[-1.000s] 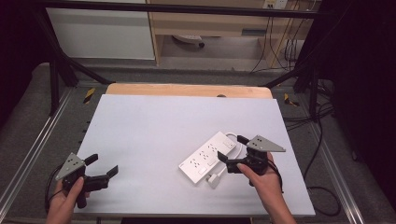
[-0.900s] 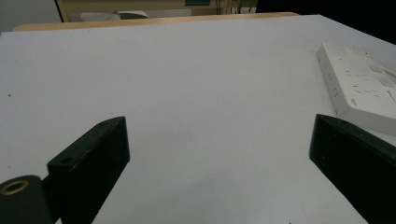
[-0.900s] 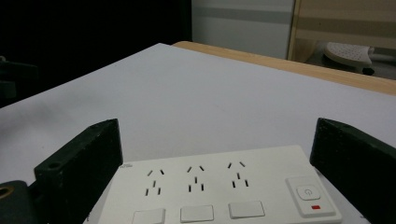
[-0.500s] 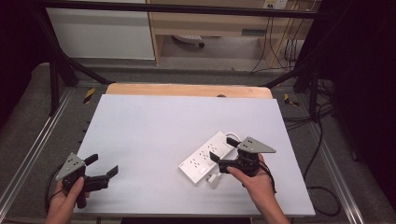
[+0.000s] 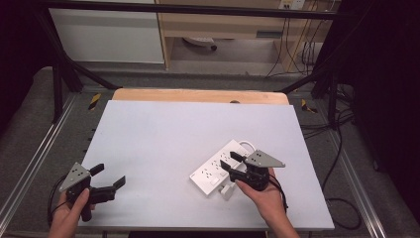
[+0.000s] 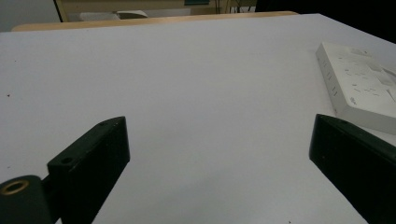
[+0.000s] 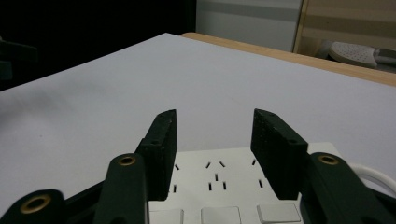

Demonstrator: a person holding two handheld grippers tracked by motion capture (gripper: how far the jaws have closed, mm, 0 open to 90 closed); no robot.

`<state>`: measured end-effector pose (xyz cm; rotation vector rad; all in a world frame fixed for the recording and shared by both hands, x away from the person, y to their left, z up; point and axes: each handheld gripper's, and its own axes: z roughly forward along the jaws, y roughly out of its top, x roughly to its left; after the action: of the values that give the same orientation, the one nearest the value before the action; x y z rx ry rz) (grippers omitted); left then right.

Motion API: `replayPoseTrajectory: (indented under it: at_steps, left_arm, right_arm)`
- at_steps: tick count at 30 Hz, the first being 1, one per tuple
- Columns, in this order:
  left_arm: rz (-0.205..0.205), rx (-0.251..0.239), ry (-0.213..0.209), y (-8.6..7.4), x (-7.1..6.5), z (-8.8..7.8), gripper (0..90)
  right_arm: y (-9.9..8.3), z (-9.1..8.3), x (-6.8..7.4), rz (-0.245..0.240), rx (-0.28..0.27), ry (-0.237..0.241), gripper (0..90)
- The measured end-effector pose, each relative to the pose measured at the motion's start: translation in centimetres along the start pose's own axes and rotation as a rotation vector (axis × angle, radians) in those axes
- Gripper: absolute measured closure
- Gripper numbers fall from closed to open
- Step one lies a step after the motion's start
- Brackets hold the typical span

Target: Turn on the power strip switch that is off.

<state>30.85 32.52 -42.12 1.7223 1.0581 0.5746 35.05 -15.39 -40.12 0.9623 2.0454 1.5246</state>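
White power strip point(image 5: 218, 168) near the tabletop's point(image 5: 163, 129) right front corner, right gripper point(image 5: 233, 162) just closing astride it, pads not yet pressing, left gripper point(image 5: 110, 174) agape at the front left edge, wide bare surface between, wooden strip point(image 5: 198, 95) along the far edge.

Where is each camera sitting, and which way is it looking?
High view: sits above the person's side, looks forward and down on the white table; both hands show, with the left tongs and right tongs.
Left gripper view: rides on the left tongs, looks level across the table; its two black jaws stand wide apart.
Right gripper view: rides on the right tongs, looks along its jaws, which have just been closing, over the power strip.
Shared: all three show the power strip and the table.
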Motion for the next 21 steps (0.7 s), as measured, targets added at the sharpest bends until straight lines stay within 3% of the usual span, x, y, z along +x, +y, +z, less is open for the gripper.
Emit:
replayPoseTrajectory:
  at_steps: [11,21]
  left_arm:
    - [0.001,-0.002,0.004,0.0,0.0,0.0,5.3]
    - [0.002,0.003,0.003,0.0,0.0,0.0,5.3]
  right_arm:
    - [-0.8,0.2,0.6,-0.013,0.002,0.017,66.4]
    - [-1.4,0.7,1.7,-0.067,0.009,0.050,78.5]
